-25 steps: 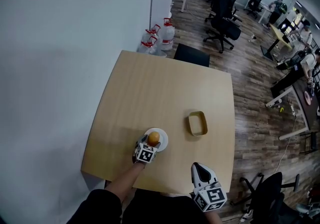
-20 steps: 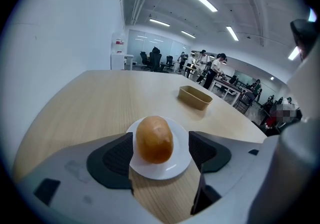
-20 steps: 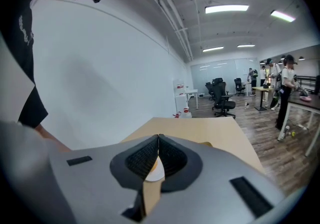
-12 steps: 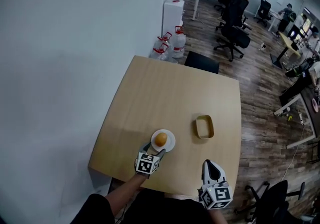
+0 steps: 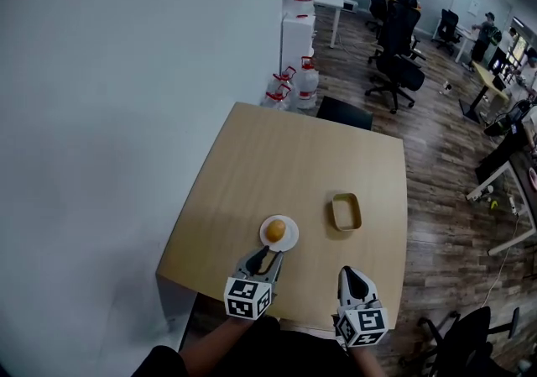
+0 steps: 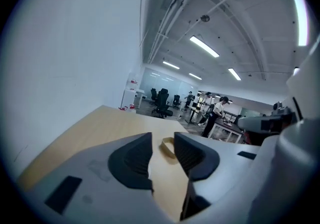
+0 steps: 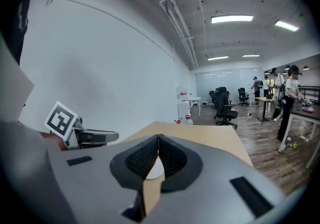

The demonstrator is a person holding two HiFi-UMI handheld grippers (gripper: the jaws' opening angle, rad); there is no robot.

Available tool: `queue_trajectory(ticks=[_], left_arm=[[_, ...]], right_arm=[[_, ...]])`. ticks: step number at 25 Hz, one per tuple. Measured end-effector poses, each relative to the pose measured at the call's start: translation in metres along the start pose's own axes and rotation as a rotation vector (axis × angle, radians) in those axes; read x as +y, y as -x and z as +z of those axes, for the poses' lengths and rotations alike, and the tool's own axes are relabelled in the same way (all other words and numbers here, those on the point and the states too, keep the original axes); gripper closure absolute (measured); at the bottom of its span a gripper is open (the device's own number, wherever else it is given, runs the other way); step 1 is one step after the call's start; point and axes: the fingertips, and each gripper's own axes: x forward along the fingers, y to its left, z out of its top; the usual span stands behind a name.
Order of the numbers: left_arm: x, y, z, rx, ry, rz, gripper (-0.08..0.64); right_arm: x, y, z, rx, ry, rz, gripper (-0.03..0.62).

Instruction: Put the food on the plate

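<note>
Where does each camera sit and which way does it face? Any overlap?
Head view: on the person's head, facing steeply down at the table; shows the left forearm, left tongs and right tongs.
Left gripper view: rides the left tongs, looks along its closing jaws, nothing between them, toward the yellow tray.
Right gripper view: rides the right tongs, looks along its shut jaws over the plate; left tongs at left.
Shared: tray in head and left gripper views; plate in head and right gripper views.
</note>
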Motion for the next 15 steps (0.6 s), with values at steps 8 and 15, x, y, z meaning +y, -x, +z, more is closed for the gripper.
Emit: queue_trajectory(ticks=[8,15], left_arm=[[-0.034,0.052,0.033,-0.140,-0.023,0.081,0.545],[-0.090,0.068,0.019,-0.142,-0.027,-0.014,0.545]], right_arm=[[0.006,0.026,0.013,-0.086,0.001,0.068,0.532],[-0.008,0.064,0.011,-0.096,0.019,0.033,0.532]])
